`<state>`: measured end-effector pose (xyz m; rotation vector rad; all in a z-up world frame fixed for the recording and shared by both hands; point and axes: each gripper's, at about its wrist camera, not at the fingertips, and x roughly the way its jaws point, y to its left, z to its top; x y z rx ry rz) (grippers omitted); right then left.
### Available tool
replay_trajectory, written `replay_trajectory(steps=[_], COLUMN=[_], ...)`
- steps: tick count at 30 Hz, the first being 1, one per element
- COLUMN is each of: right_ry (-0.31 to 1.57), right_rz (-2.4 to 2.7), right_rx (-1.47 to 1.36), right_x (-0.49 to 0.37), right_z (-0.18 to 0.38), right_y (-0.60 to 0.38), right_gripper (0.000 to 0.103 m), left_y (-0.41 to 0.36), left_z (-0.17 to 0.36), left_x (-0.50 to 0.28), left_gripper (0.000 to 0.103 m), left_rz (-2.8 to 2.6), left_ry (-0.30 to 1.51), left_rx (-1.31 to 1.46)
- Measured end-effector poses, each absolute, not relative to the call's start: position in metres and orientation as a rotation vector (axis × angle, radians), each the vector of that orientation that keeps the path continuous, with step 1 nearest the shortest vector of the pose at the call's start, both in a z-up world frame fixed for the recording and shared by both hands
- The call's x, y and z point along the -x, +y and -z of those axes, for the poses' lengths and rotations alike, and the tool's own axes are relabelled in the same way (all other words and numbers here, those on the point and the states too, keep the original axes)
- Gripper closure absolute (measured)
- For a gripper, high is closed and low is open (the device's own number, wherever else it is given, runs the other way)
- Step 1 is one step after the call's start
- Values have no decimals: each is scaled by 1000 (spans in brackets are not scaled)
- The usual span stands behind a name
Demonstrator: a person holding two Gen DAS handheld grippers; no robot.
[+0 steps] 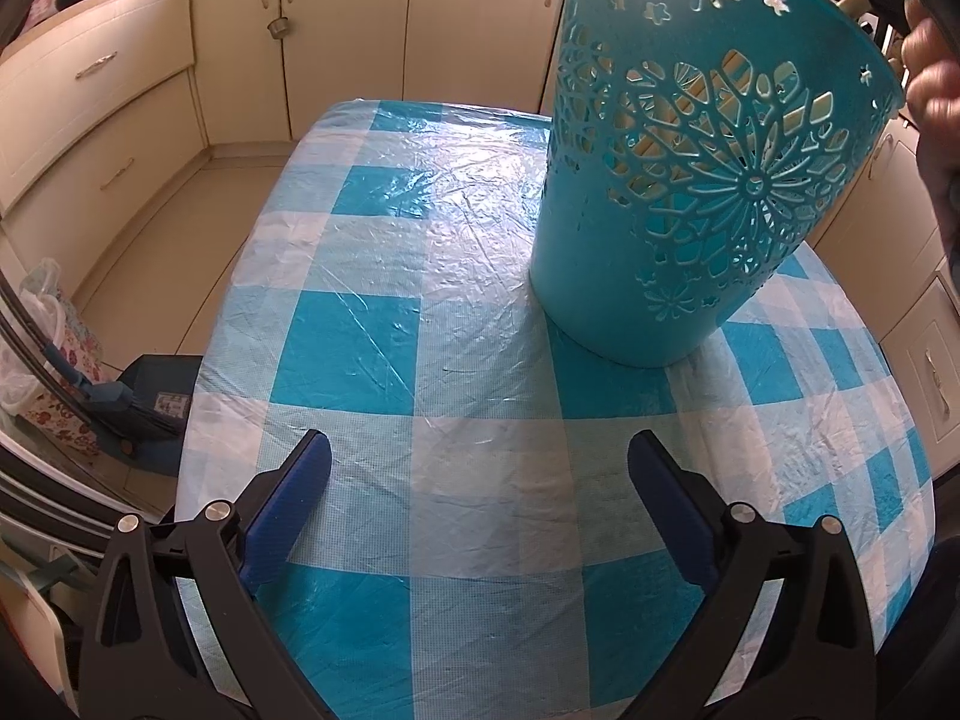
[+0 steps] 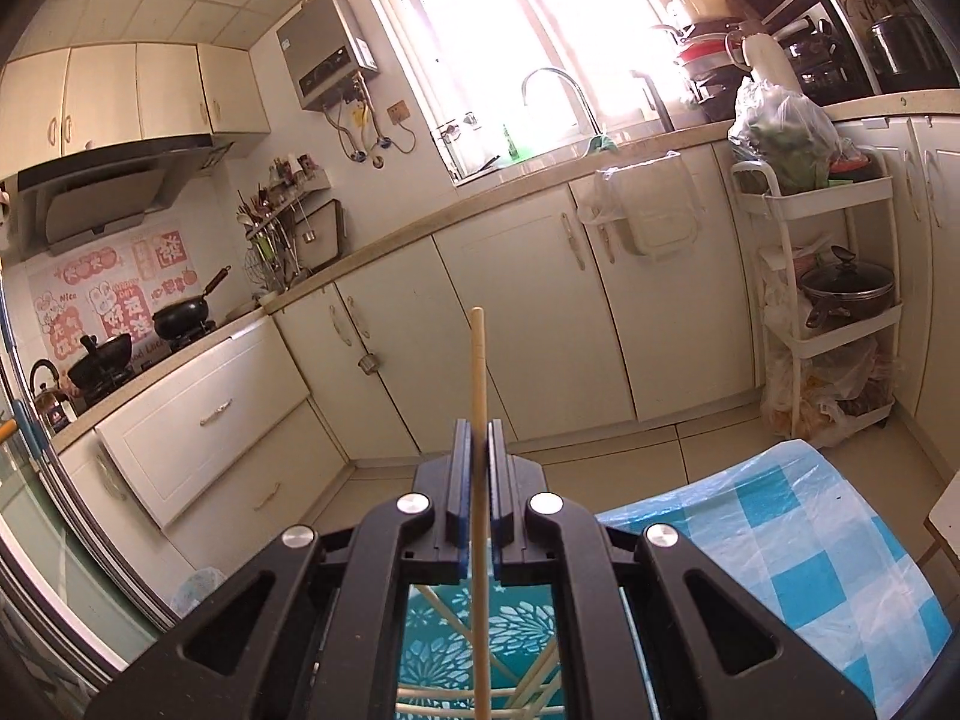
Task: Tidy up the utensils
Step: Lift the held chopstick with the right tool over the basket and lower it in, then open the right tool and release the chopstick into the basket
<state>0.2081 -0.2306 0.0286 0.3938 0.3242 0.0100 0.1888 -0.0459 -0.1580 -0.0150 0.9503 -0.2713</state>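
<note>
Right gripper (image 2: 479, 438) clamps a chopstick (image 2: 477, 372) upright over the teal basket (image 1: 690, 180), more chopsticks inside. Left gripper (image 1: 480, 456) spread wide, holding nothing, above checked tablecloth (image 1: 372, 324). Basket stands on the table.

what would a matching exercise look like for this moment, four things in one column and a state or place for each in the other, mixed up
Things
1. left gripper
2. right gripper
3. teal holder
4. checked tablecloth

States or places
A. stands on the table, its wall cut through with flower shapes
B. clamped on a single chopstick that points upward
C. covers the table in blue and white squares
D. fingers wide apart above the cloth, holding nothing

Pairs: 1-D, 2-B, 3-A, 4-C
</note>
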Motion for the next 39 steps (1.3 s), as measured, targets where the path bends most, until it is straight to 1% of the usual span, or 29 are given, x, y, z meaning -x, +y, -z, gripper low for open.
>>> replay_trajectory(steps=[15, 19, 21, 23, 25, 27, 28, 30, 31, 32, 33, 35, 39], right_ry=[382, 419, 423, 421, 420, 421, 424, 453, 471, 490, 508, 555, 648], right_rz=[-11, -44, -48, -43, -32, -5, 10, 37, 55, 72, 82, 98, 123], right_rx=[-304, -252, -245, -257, -272, -278, -280, -275, -271, -268, -265, -259, -277], right_x=[-186, -177, -169, -160, -150, -137, -130, -119, -114, -109, -105, -98, -79], right_z=[7, 15, 16, 15, 14, 12, 12, 13, 14, 16, 18, 23, 32], right_y=[-223, -212, -212, -215, -220, -225, -228, -231, -234, -236, -238, -242, -247], right_gripper=[97, 95, 86, 82, 76, 57, 53, 37, 31, 23, 17, 12, 9], left_y=[-46, -46, -46, -46, -46, -46, -48, -50, -51, -53, -55, -60, -68], left_z=[158, 158, 158, 159, 159, 159, 159, 160, 160, 161, 161, 162, 161], left_x=[-190, -190, -190, -190, -190, -190, -190, -190, -190, -190, -191, -192, -194], left_gripper=[8, 8, 8, 8, 8, 8, 8, 8, 8, 8, 8, 7, 8], left_rz=[271, 272, 273, 272, 271, 268, 265, 260, 257, 257, 255, 249, 270], left_ry=[951, 953, 952, 953, 953, 954, 955, 959, 962, 966, 972, 983, 1020], left_rx=[15, 13, 15, 15, 13, 8, 2, -17, -27, -38, -55, -92, -161])
